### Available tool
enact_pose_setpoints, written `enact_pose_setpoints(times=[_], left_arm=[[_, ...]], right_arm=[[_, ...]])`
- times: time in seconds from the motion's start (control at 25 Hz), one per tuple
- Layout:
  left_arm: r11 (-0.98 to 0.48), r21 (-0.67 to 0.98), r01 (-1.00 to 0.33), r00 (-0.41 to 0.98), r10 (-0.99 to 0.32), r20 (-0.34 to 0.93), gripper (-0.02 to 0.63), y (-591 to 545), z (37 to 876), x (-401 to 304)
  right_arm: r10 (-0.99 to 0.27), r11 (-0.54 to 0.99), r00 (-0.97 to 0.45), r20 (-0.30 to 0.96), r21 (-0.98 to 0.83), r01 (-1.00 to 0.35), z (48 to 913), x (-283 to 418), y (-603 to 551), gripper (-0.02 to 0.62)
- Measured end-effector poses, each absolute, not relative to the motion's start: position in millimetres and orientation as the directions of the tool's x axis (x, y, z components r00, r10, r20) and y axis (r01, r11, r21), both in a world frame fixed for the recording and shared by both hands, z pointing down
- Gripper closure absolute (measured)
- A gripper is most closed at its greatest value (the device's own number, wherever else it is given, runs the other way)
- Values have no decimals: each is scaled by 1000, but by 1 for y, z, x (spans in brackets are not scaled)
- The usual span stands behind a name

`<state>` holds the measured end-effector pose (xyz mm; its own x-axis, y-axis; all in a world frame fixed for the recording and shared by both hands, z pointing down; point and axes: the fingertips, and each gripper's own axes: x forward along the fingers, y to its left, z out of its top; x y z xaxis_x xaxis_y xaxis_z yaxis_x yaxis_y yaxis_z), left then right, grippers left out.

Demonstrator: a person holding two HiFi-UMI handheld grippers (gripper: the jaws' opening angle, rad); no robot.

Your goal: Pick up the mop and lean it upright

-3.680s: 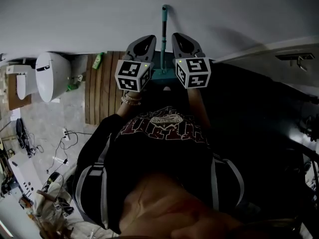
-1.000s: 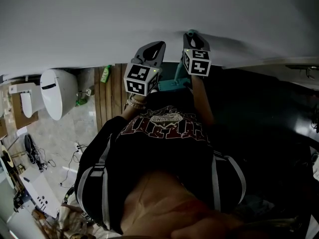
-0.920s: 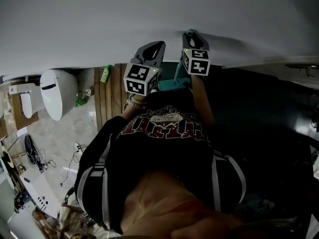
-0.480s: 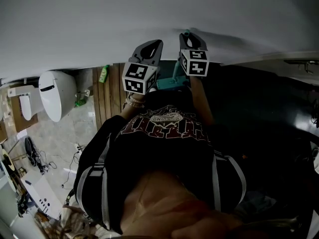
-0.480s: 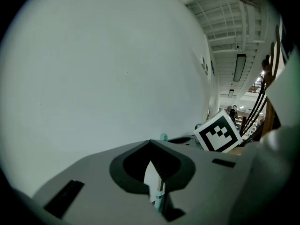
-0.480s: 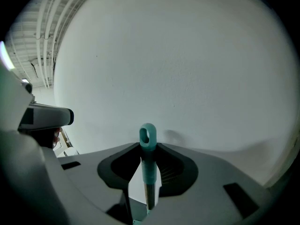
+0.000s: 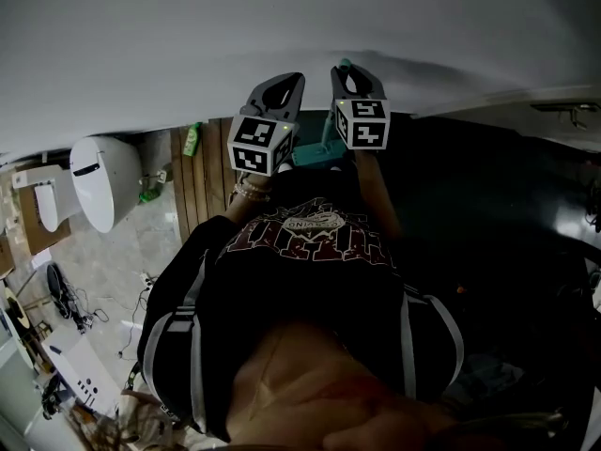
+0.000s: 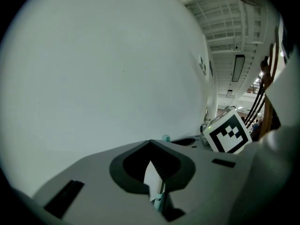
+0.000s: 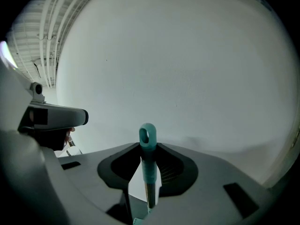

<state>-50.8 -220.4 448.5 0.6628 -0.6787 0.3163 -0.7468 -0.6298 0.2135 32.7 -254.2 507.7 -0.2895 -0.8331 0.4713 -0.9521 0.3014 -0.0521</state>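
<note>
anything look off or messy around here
Nothing looks spilled or broken. The mop is not resting free yet: the right gripper is clamped just below its handle loop, close to the wall. The only untidy bit is loose cables sprawled on the floor, lower left in the head view.

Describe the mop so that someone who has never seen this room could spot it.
Find the pale wall across the top of the head view. In front of it, the mop is the thin pole clamped in the right gripper. Its teal grip, ending in a hanging loop at the tip, sets it apart from the grey gripper holding it.
</note>
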Motion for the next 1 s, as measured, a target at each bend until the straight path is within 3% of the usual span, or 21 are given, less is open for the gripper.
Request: enact_pose_setpoints(times=[1.0], left_arm=[[-662, 221, -716, 695, -647, 315, 566, -196, 452, -34]], right_arm=[[-829, 331, -317, 461, -52, -942, 495, 26, -185, 485]])
